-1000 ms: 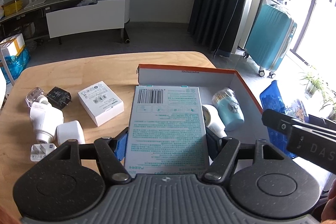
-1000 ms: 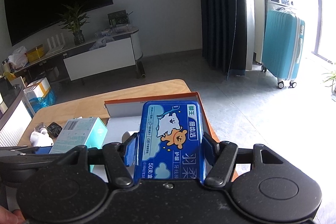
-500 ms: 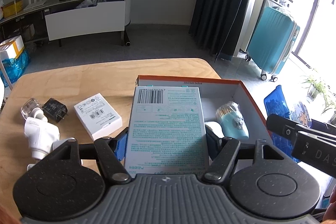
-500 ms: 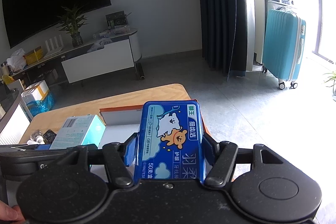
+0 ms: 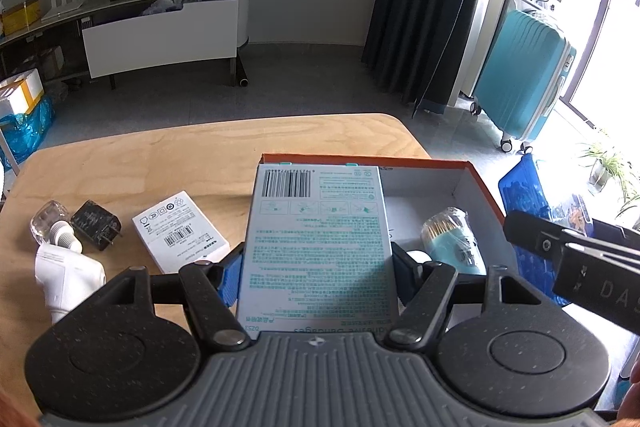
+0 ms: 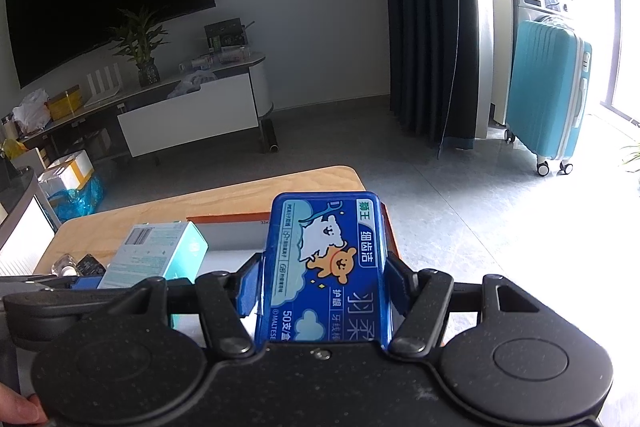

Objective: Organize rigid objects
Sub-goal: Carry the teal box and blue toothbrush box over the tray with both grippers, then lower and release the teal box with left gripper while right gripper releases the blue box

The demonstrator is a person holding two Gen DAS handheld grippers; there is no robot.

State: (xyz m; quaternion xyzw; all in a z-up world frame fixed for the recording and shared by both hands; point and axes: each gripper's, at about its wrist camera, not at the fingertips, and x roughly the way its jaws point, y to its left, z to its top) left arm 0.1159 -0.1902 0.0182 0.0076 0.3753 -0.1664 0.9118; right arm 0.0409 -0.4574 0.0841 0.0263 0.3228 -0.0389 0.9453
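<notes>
Rigid objects lie scattered on the left part of the wooden desk (image 5: 208, 151). At the far left of the left wrist view sits a small clear plastic piece (image 5: 46, 227), with a black plug adapter (image 5: 95, 225) just beside it and a white adapter (image 5: 66, 275) nearer the camera. A flat white labelled box (image 5: 180, 237) lies next, apart from the black plug adapter.

In the middle, the left hand-held gripper (image 5: 316, 267) is clenched on a pale teal bandage box (image 5: 318, 239), its blue pads pressing both long sides; the box shows its barcode face up and is held above the left part of an open orange-rimmed box (image 5: 476, 179). Inside that white-lined box, to the right of the bandage box, a teal cylinder of cotton swabs (image 5: 452, 239) lies on its side, with a white rounded item partly hidden next to it. Further right, a black part of the other gripper reaches into view, with a blue case behind it.

From the right wrist view, the bandage box (image 6: 160, 251) appears at the left, and the right hand-held gripper (image 6: 324, 283) grasps a blue floss-pick case (image 6: 326, 267) printed with a cartoon dog and bear, its pads tight on both sides. The case is held over the right edge of the orange-rimmed box (image 6: 228, 217). A teal suitcase (image 6: 548, 95) stands on the floor at the far right.
</notes>
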